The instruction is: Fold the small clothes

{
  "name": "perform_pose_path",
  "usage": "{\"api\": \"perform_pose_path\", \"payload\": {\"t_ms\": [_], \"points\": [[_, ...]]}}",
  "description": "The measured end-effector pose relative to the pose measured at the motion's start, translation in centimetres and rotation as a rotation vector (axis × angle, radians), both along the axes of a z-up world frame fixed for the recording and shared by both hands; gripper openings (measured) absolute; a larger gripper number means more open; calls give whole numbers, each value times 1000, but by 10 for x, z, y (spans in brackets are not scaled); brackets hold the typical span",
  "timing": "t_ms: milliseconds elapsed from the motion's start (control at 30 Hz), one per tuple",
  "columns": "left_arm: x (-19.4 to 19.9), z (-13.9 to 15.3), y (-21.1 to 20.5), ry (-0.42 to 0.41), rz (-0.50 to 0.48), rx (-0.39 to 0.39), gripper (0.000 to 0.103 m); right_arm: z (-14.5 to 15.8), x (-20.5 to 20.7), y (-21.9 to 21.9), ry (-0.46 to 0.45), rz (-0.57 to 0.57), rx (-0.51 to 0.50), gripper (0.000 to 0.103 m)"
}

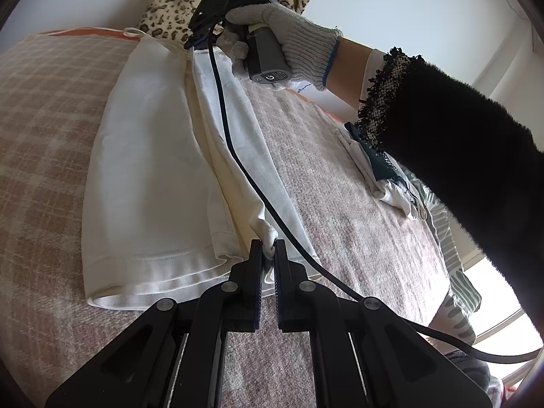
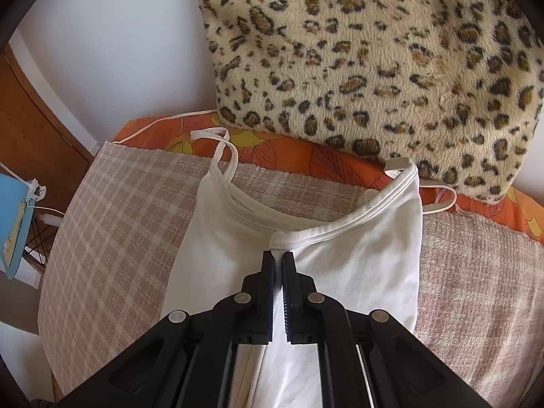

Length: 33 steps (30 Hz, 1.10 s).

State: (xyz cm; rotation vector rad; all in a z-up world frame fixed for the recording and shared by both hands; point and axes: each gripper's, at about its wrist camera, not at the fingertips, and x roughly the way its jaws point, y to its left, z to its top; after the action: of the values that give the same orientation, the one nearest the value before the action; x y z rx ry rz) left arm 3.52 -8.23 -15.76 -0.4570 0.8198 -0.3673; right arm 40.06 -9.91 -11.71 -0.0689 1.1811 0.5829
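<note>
A white strappy top (image 1: 153,170) lies lengthwise on a pink checked blanket (image 1: 44,129), one long side folded over the middle. My left gripper (image 1: 269,248) is shut on a bunched bit of the top's hem edge. My right gripper (image 2: 278,258) is shut on the neckline trim of the top (image 2: 357,265) at its far end. In the left wrist view the right gripper (image 1: 195,42) shows at the top's far end, held by a gloved hand (image 1: 289,37). The top's thin straps (image 2: 221,149) lie toward the pillow.
A leopard-print pillow (image 2: 374,51) stands at the far end on an orange flowered sheet (image 2: 278,153). More crumpled clothes (image 1: 391,183) lie at the right under a black-sleeved arm (image 1: 459,170). A black cable (image 1: 238,156) runs over the top. A blue object (image 2: 15,221) sits off the left edge.
</note>
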Motion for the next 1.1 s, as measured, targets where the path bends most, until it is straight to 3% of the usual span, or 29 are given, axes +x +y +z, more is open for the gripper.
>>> {"api": "perform_pose_path", "payload": {"t_ms": [233, 300, 333, 433, 567, 900, 967, 1033, 1100], "points": [[0, 0, 2, 12, -5, 1, 5, -11, -3, 10, 20, 14, -4, 2], [0, 1, 0, 20, -12, 6, 5, -11, -5, 12, 30, 32, 5, 6], [0, 1, 0, 28, -19, 6, 6, -11, -5, 12, 36, 31, 13, 10], [0, 2, -5, 53, -31, 22, 9, -1, -7, 7, 27, 16, 62, 41], [-8, 5, -4, 58, -42, 21, 10, 19, -13, -4, 15, 10, 127, 41], [-40, 37, 8, -24, -78, 78, 11, 75, -53, -70, -36, -81, 198, 41], [-43, 39, 17, -21, -67, 81, 17, 79, -73, -86, -36, -94, 206, 41], [-42, 40, 32, -5, -50, 70, 35, 80, -97, -100, -46, -98, 190, 41], [-37, 40, 46, 12, -34, 64, 36, 79, -122, -116, -35, -109, 182, 41]]}}
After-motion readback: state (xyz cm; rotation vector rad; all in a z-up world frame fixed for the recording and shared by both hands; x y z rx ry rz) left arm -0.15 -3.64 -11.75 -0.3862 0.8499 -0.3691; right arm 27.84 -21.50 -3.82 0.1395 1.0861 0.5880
